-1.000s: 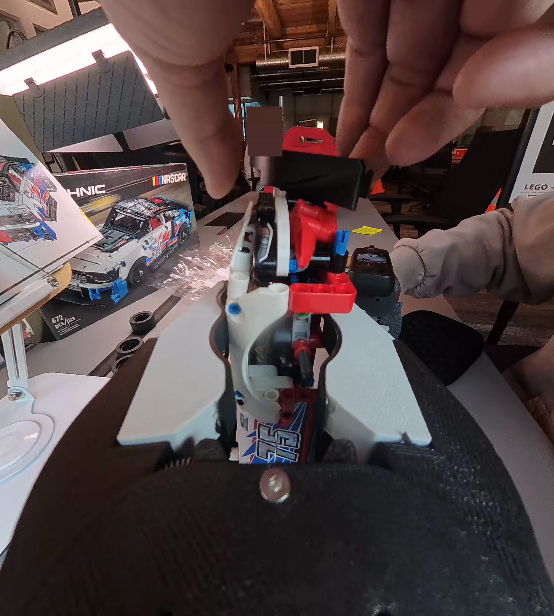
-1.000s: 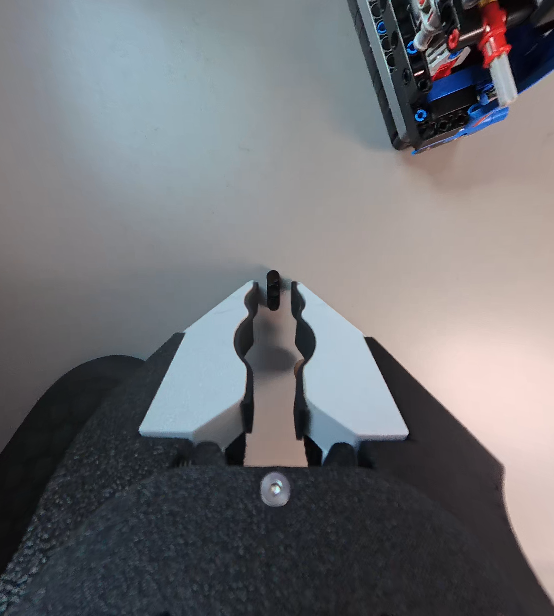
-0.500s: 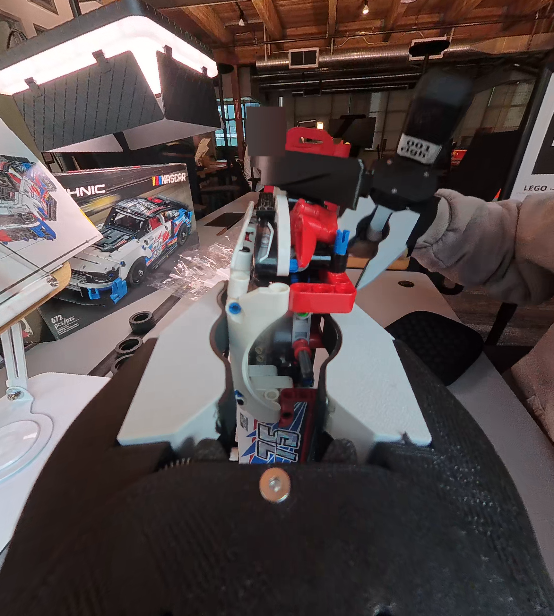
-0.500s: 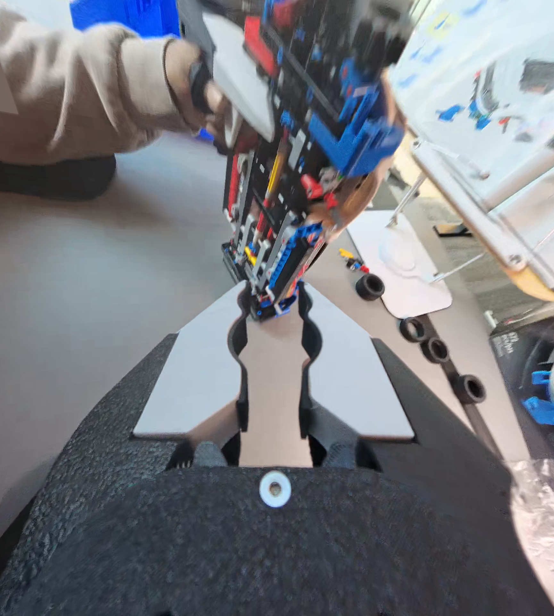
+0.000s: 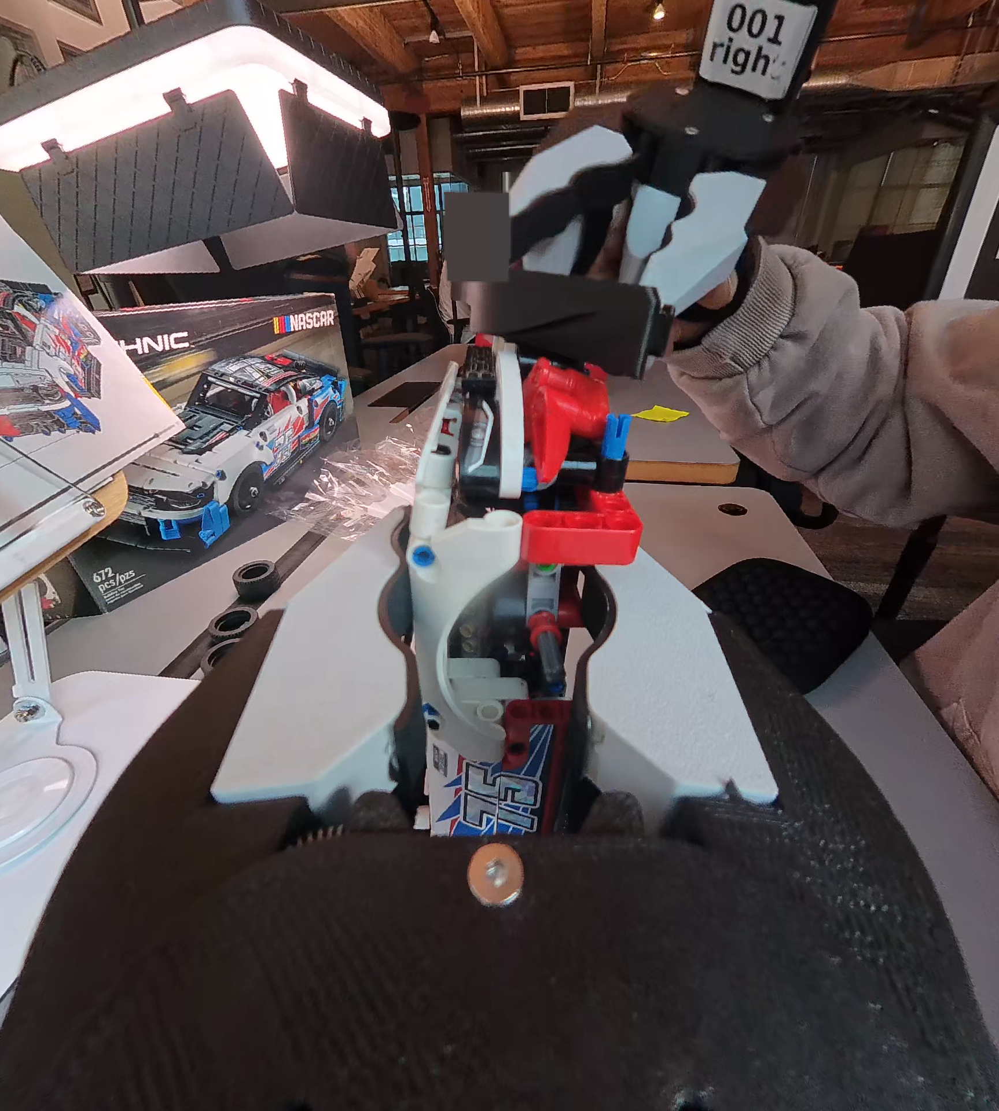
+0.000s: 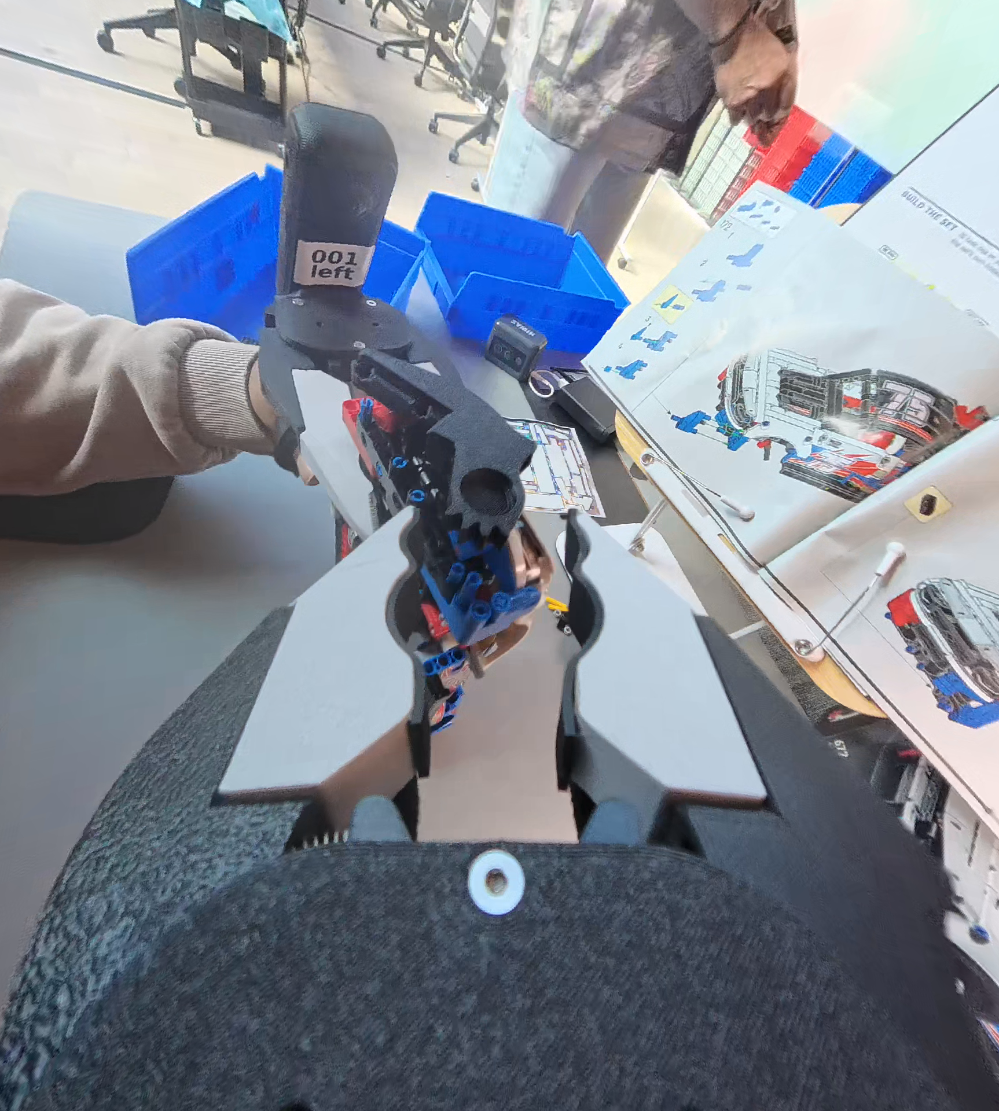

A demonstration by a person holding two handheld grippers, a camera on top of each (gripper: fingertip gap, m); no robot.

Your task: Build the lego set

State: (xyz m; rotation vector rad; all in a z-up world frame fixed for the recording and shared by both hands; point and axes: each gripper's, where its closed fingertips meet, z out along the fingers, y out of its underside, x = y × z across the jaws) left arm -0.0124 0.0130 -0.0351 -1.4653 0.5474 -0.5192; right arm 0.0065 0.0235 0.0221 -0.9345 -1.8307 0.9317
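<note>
The left gripper (image 5: pixel 500 601) clamps the lego car (image 5: pixel 509 541) between its fingers; the right gripper's (image 6: pixel 488 607) fingers gape empty around its end.

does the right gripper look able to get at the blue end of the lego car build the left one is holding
Probably yes: the right gripper is open, and the blue end of the lego car build already sits between its fingers with nothing in between, while the left gripper clamps the far end.

Left claw (image 5: pixel 497 601) grips the upright lego car (image 5: pixel 503 541).
</note>
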